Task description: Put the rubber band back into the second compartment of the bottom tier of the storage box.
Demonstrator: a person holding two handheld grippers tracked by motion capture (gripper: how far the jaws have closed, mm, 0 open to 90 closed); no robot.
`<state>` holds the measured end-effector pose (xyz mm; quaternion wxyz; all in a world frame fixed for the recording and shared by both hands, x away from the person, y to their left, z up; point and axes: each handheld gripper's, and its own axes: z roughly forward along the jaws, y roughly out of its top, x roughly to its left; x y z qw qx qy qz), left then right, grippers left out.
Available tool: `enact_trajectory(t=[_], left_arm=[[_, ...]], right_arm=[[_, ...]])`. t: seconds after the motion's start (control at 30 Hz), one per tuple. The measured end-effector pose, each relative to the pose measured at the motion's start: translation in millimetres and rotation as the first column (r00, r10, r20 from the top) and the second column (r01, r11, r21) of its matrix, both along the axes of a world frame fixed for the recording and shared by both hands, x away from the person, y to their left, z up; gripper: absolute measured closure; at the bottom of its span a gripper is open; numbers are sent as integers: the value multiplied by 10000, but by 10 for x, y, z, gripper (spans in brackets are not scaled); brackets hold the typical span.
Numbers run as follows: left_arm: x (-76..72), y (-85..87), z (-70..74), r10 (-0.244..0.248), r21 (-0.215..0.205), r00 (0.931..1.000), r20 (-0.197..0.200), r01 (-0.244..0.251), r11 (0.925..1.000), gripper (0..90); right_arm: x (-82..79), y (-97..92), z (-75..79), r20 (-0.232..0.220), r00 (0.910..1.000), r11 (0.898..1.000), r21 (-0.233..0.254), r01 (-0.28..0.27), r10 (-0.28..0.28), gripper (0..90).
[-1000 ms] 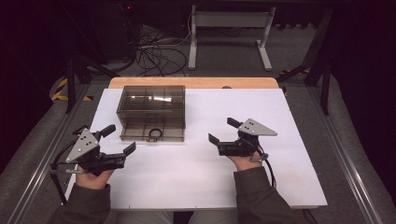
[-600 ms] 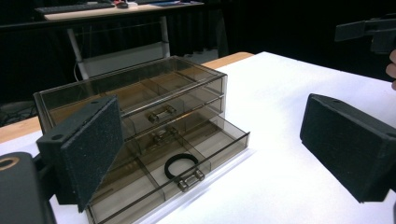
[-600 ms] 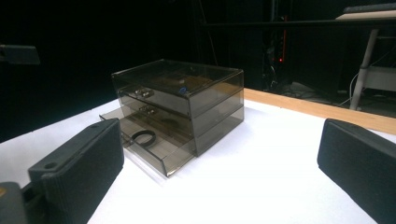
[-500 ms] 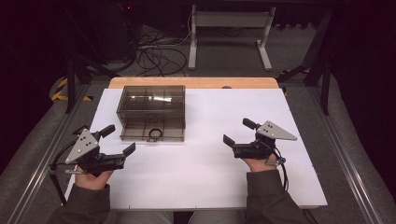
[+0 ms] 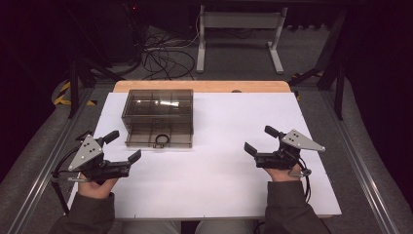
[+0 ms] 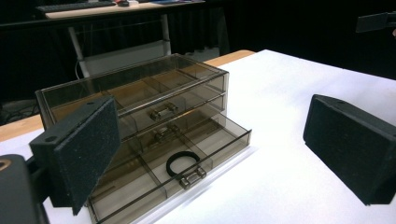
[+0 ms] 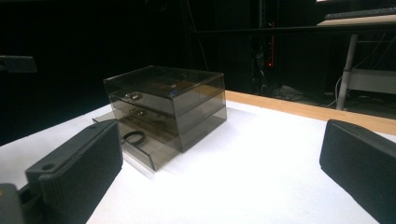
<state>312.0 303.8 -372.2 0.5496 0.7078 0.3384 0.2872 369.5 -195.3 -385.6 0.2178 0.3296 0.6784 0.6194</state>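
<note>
A smoky clear plastic drawer box (image 5: 158,117) was set toward the far left of the white table top (image 5: 234,195), its handles turned toward the person, so that the drawers could be reached from the near edge. 3 drawers were counted in the left gripper view. The lowest drawer (image 6: 177,170) was pulled out, and a black hair tie (image 6: 183,164) lay in it just behind the metal handle (image 6: 192,177), probably so that it could be lifted out or had just been put in.

The left gripper (image 5: 121,146) was held low at the near left, well apart from the box, its jaws spread wide with nothing between them. The right gripper (image 5: 258,141) was held at the near right, farther from the box, its jaws likewise wide and empty. Both were pointed toward the box, which suggested a ready stance.

No brand, label or writing could be read on the box or grippers; the lid was too dim for certainty.
</note>
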Motion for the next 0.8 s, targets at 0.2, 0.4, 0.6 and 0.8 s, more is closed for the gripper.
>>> enact_trajectory(t=[0.2,0.4,0.6,0.8], left_arm=[[3,4,-9,8,-9,10000,-38,-8,10000,43],[12,-3,-27,-11,42,10000,-93,11,10000,38],[18,-3,-42,-7,106,9999,-115,8,9999,37],[23,-6,-55,6,140,9999,-140,-5,9999,38]], right_arm=[[-32,-85,-9,41,10000,10000,-52,84,-84,2],[-46,-167,-14,54,9996,9996,42,292,-292,2],[-59,-226,-21,90,9989,9990,55,451,-451,2],[-45,-239,-35,30,9988,9988,92,484,-484,3]])
